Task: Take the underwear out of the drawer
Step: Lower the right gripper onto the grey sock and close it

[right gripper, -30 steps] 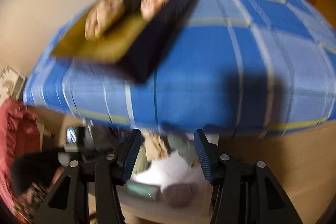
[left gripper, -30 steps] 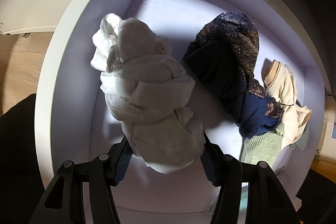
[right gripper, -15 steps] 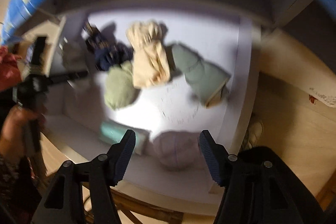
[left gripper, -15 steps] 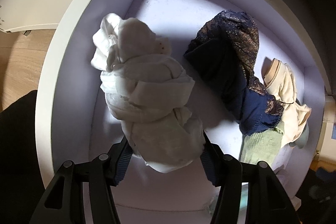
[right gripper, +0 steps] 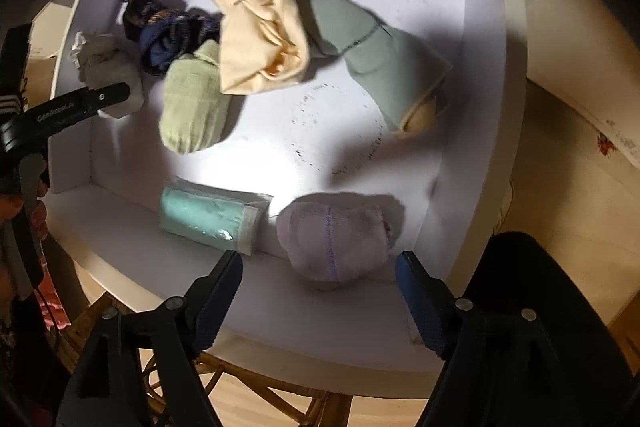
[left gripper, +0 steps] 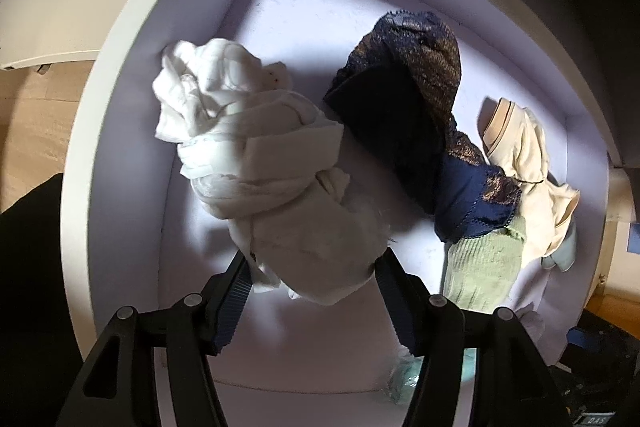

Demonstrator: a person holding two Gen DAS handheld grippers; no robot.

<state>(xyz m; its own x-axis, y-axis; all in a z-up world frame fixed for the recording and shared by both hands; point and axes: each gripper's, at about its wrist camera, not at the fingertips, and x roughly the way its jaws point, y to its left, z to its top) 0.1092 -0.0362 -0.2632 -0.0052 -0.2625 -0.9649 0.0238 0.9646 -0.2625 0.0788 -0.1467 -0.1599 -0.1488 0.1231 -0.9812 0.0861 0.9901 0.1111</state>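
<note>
An open white drawer holds several rolled garments. My left gripper points down into it, its pads against a white underwear bundle at the drawer's left end; the jaws are opening. Beside the bundle lie a navy lace piece, a cream piece and a pale green ribbed roll. My right gripper hangs over the drawer's front rim, jaws opening wide. A lilac bundle lies below its tips, untouched. The left gripper also shows in the right wrist view, on the white bundle.
A sage green garment lies at the drawer's right, and a mint packet against the front wall. A wicker frame stands under the drawer on a wooden floor. A hand holds the left gripper's handle. Dark cloth fills the lower right.
The right gripper has swung down from facing a blue bed to looking into the drawer, and its jaws have spread. The left gripper has stayed on the white bundle.
</note>
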